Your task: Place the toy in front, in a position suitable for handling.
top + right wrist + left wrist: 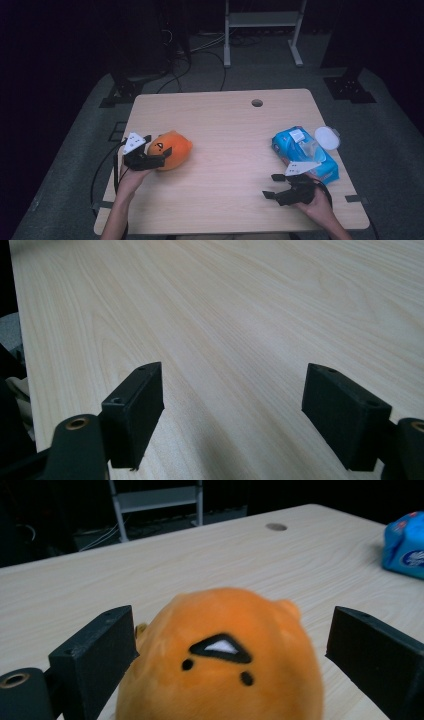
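Two grippers are noted: the right gripper [274, 186] hovers wide apart over the bare table [225, 125], while the left gripper [156, 147] straddles, jaws spread, the orange plush toy [170, 149], seemingly not yet squeezed or lifted.

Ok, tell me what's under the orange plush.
The plush sits on the bare wooden table, between the open jaws of the left tool. Nothing else shows around its base; the patch of table directly beneath it is covered.

Blue wipes pack [305, 152] beside white lid [327, 137] on table [225, 125].
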Demonstrator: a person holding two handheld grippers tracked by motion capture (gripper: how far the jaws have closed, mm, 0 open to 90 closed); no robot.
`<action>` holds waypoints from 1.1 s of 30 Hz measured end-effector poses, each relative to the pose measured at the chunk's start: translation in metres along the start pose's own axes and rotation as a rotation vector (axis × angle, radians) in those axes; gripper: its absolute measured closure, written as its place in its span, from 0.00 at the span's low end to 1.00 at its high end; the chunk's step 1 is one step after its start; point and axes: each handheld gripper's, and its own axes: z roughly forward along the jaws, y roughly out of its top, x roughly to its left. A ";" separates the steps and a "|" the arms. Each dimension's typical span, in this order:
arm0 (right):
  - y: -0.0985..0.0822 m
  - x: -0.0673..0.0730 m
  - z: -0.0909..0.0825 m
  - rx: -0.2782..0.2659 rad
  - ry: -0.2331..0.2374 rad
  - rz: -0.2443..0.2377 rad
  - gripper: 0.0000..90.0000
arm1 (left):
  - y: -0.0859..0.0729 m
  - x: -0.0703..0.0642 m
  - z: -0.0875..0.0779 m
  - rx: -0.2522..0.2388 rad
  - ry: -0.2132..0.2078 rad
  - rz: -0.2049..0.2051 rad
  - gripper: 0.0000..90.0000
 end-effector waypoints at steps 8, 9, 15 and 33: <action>0.000 0.000 0.001 0.005 0.001 -0.006 0.26 | -0.010 0.002 0.010 0.039 0.003 0.000 0.06; 0.000 0.001 0.001 0.005 0.002 -0.006 0.26 | -0.011 0.002 0.010 0.042 0.003 -0.003 0.06; 0.000 0.001 0.001 0.007 0.002 -0.014 0.26 | -0.017 0.004 0.014 0.044 -0.002 -0.029 0.06; 0.001 0.004 0.003 0.017 0.001 -0.019 0.26 | -0.027 0.001 0.019 0.040 -0.013 -0.039 0.04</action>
